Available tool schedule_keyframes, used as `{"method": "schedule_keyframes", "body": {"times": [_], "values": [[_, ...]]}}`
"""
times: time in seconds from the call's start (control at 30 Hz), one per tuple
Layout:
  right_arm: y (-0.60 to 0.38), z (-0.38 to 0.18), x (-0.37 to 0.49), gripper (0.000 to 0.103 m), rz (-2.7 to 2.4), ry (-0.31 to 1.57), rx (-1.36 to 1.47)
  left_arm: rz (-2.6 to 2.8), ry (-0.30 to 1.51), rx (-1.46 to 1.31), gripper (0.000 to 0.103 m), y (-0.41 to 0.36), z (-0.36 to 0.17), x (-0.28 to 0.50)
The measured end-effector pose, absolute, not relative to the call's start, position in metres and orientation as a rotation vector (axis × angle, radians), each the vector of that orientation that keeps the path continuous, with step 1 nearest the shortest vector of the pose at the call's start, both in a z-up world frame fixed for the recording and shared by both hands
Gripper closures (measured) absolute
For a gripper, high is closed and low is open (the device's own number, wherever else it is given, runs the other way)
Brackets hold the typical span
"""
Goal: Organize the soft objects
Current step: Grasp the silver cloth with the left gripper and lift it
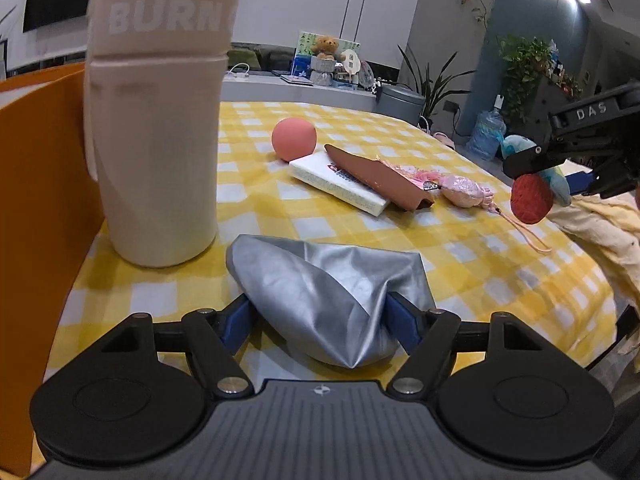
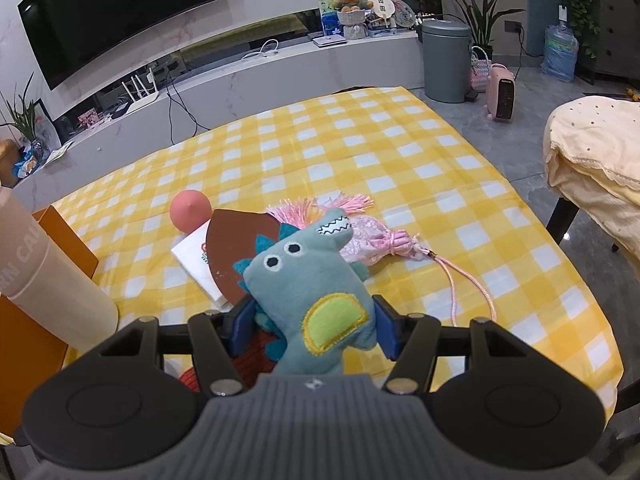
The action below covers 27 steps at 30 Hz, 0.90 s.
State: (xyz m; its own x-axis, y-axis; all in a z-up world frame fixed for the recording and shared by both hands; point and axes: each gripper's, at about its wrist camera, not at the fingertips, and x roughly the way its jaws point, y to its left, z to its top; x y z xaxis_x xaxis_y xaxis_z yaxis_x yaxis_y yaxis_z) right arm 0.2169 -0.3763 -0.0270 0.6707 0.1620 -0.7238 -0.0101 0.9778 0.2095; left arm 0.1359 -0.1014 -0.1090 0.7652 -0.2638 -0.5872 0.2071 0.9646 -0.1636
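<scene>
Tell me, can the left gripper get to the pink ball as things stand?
Probably yes. The left gripper is open around the silver pouch; beyond it, bare tablecloth leads to the pink ball, between the cream bottle and the sponge.

A tall cream-coloured cylindrical bottle (image 1: pixel 156 140) carried "BURN" in pale capitals near its top. The black plastic body of the other handheld gripper (image 1: pixel 592 114) read "DAS".

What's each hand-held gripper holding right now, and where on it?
Right hand-held gripper: teal stuffed dinosaur, clamped across its body. Left hand-held gripper: open, holding nothing; silver pouch lies between its fingers.
</scene>
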Motion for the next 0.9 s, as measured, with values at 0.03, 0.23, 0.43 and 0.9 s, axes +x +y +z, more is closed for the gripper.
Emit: {"method": "schedule_keyframes", "body": {"times": [0.03, 0.23, 0.43, 0.9], "values": [[-0.376, -0.027, 0.217, 0.043, 0.099, 0.832, 0.193, -0.251, 0.649, -0.074, 0.02, -0.103, -0.109, 0.136], [-0.372, -0.027, 0.217, 0.045, 0.115, 0.826, 0.175, -0.217, 0.617, -0.003, 0.054, -0.113, -0.112, 0.13], [-0.361, -0.022, 0.214, 0.045, 0.155, 0.807, 0.144, -0.241, 0.626, -0.058, 0.084, -0.109, -0.111, 0.129], [-0.35, -0.015, 0.209, 0.045, 0.165, 0.783, 0.153, -0.292, 0.616, -0.122, 0.101, -0.116, -0.071, 0.123]]}}
